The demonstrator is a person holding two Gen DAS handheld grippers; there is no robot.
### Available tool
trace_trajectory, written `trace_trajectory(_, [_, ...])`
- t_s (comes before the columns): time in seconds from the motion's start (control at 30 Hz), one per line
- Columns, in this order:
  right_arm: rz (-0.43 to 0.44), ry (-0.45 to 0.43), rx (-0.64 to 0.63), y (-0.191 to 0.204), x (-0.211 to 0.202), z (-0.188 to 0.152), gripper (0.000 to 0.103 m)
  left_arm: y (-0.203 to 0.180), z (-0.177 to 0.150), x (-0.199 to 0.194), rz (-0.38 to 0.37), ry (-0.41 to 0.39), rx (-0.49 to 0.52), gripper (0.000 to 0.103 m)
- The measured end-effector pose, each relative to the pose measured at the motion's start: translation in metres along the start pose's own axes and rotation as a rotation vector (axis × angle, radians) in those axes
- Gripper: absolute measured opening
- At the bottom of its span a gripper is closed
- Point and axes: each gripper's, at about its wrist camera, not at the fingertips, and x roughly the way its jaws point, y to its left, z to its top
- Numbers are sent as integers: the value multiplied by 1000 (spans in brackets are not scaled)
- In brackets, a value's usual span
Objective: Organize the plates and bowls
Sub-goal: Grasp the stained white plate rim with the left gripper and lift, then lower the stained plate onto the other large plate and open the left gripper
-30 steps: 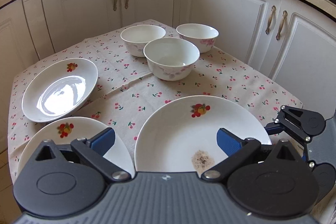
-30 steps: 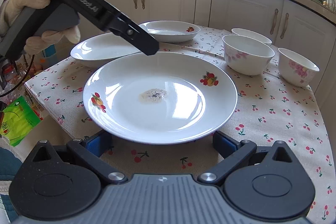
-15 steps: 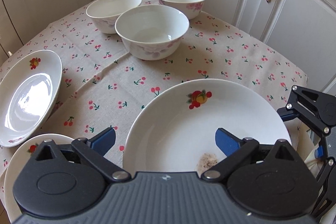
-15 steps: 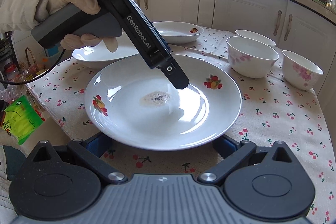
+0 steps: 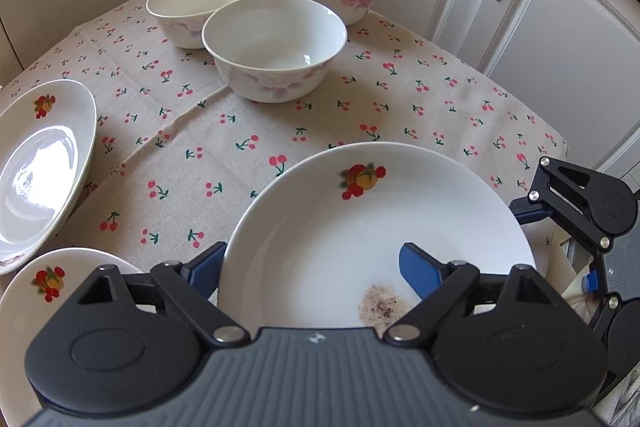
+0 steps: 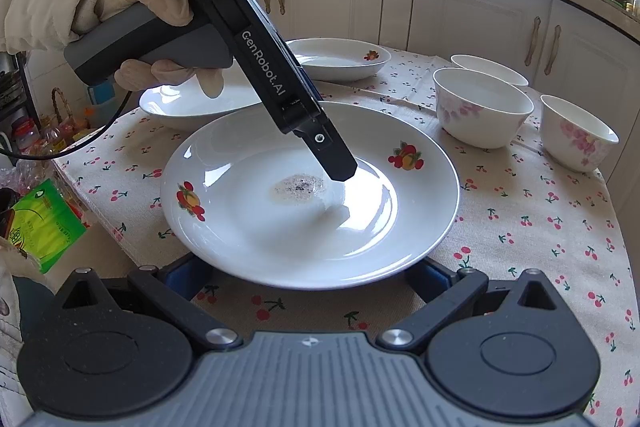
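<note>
A large white plate (image 5: 360,235) with fruit prints and a brown stain lies at the table's near corner. My left gripper (image 5: 312,267) straddles its rim: one blue pad sits outside the rim and the other hangs over the plate's inside, close to the stain. Its jaws are closing, with a wide gap still between pads and plate. In the right wrist view its upper finger (image 6: 340,167) points down into the plate (image 6: 280,227). My right gripper (image 6: 308,279) stands open at the plate's near rim, which covers its pads. Three white bowls (image 5: 276,47) stand at the back.
Two more fruit-print plates (image 5: 36,167) (image 5: 40,291) lie to the left on the cherry-print cloth (image 5: 360,107). White cabinets (image 5: 560,47) close off the back and right. A gloved hand (image 6: 152,7) holds the left tool. A green packet (image 6: 44,223) lies below the table's edge.
My left gripper came forward and tipped down over the stained plate, and its jaws have narrowed around the rim. The right gripper and the dishes stayed put.
</note>
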Motion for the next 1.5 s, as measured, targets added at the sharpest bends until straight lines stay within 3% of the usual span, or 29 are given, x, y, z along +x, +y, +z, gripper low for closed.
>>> trace_trajectory(0.3, [-2,4,-25,-6,-5,-2,103,3,3,2,-49,17,7,90])
trace_trajectory(0.77, [5,30,-17,-7,-2,2,103,9,14,5,-104,107,5,90])
trace_trajectory(1.13, [6,36,-10,-12,-4,12,103,10,20,-9,-108,56,11,90])
trace_trajectory(1.5, [67,15,-63,-4,-1,48,103,32,7,-52,-40,-18,-41,90])
